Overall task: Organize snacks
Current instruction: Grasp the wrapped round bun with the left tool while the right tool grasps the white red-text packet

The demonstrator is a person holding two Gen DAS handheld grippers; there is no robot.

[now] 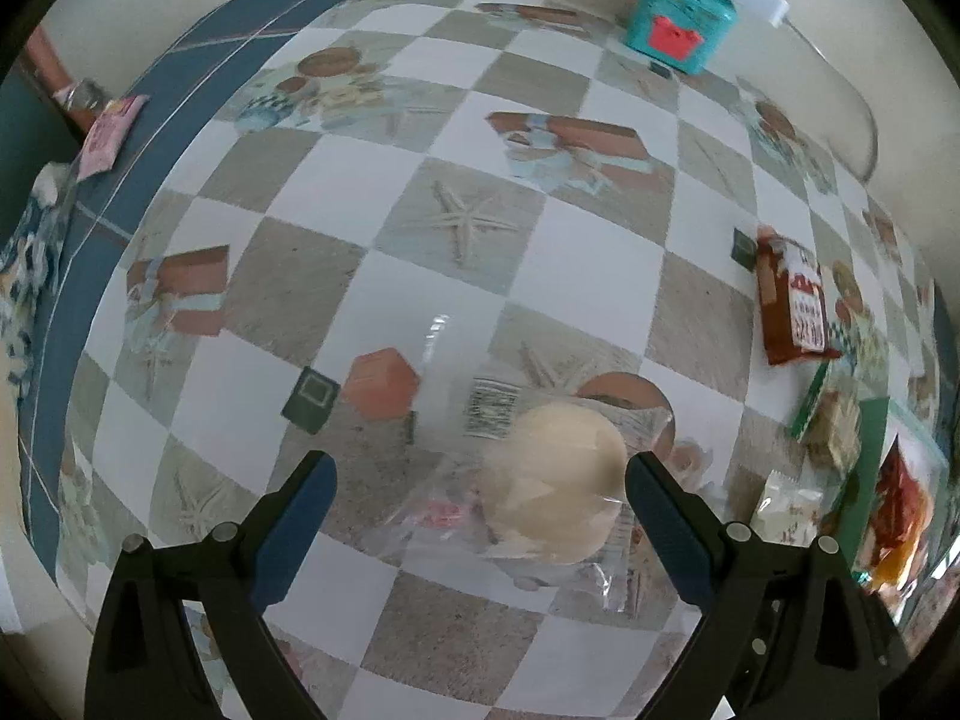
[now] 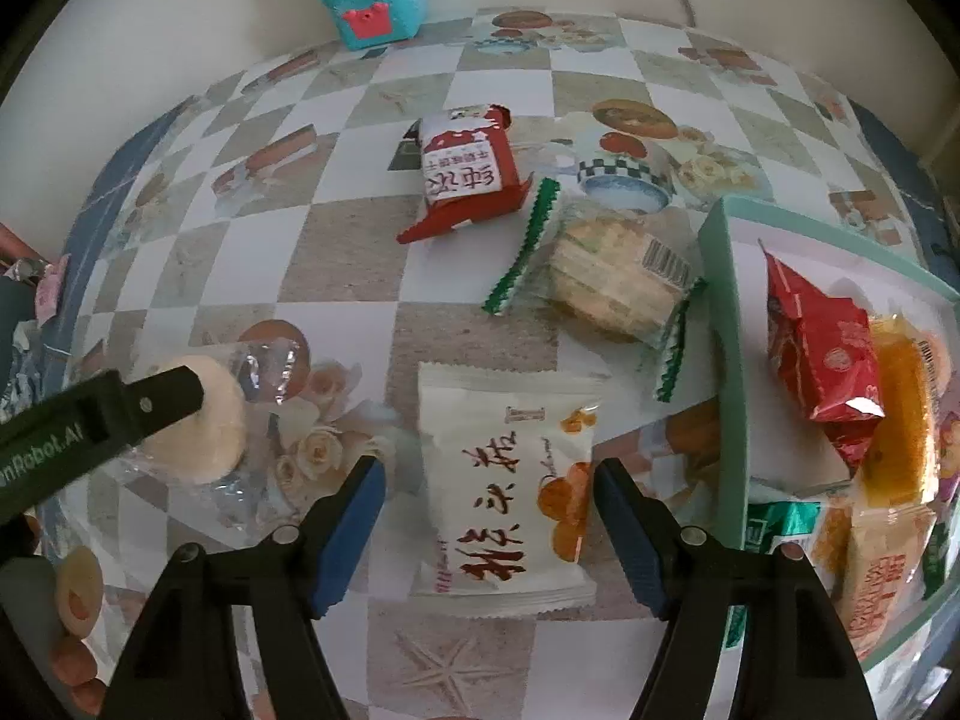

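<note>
White packet: a flat white plastic snack packet (image 2: pixel 507 483) with red characters and orange fruit printed on it lies on the surface between the blue pads of my right claw (image 2: pixel 489 507); the pads stand clear of both its edges, part-way apart, gripping nothing.
Round bun: a pale round bun in a clear plastic wrapper (image 1: pixel 555 483) lies under my left claw (image 1: pixel 480 489), whose jaws stand wide with the bun close to the right-hand pad; I cannot tell whether that pad touches the wrapper.
Tray: a mint-green plastic tray (image 2: pixel 729 324) sits just right of the white packet, holding a red foil packet (image 2: pixel 822 348), an orange wrapped cake (image 2: pixel 906 414) and other packets.
Loose snacks: a green-edged clear packet of crackers (image 2: pixel 606 282) lies beside the tray's left rim; a red and white packet (image 2: pixel 471 171) lies farther back.
Surface: a checked cloth (image 1: pixel 336 216) with starfish and gift-box pictures covers it.
Far edge: a teal box with a red crab shape (image 2: pixel 372 0) stands against the wall.
</note>
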